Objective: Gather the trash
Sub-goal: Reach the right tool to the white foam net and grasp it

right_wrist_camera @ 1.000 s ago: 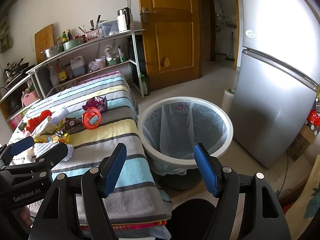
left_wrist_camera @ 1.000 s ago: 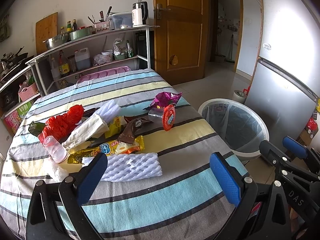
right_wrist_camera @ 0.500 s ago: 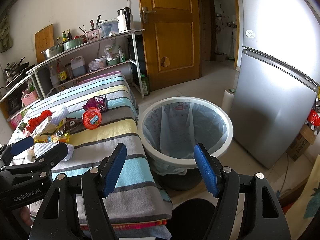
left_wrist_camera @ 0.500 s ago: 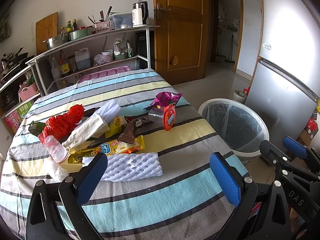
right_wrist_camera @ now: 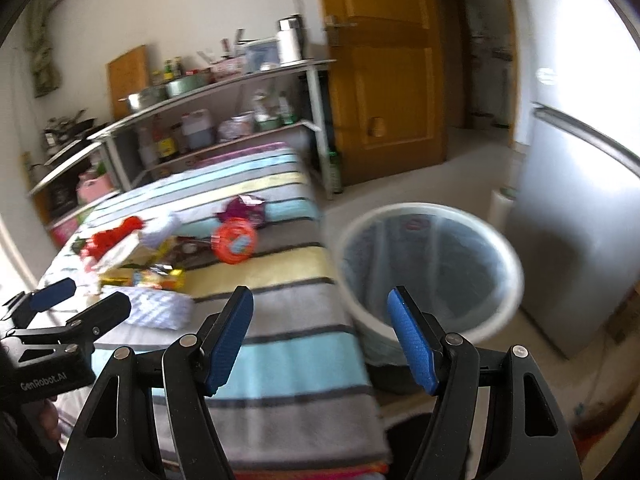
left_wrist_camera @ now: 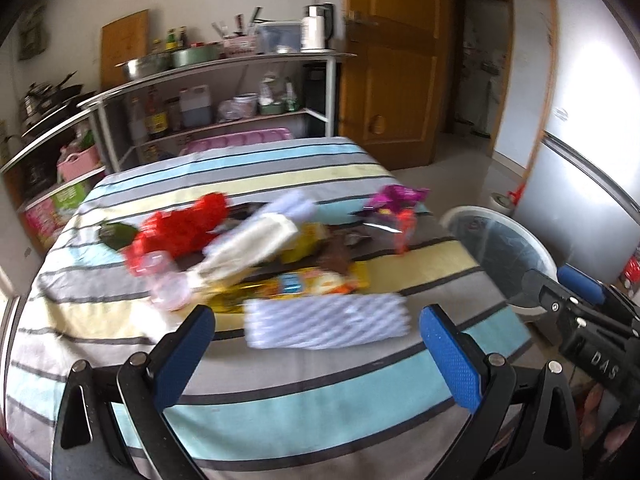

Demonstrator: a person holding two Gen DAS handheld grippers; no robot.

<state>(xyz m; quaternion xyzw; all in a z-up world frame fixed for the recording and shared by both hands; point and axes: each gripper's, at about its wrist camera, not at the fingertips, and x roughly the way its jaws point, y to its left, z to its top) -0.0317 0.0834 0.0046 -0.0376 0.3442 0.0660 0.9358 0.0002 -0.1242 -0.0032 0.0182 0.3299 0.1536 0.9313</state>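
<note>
L gripper (left_wrist_camera: 316, 344) is hanging w/ blue-padded fingers (left_wrist_camera: 182, 360) spread wide, gripping nothing. R gripper (right_wrist_camera: 320, 340) is sitting just beside it on its right, jaws likewise parted & empty. Both are pointing fwd, roughly level; both views are motion-blurred.

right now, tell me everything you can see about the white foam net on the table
The white foam net is a soft mesh sleeve with a diamond lattice, lying flat and roughly rectangular on the striped tablecloth. It is the piece of trash nearest the left gripper, whose open jaws sit just short of it. Its far edge lies against the yellow snack wrapper. Motion blur hides finer detail. Nothing grips it.
</note>
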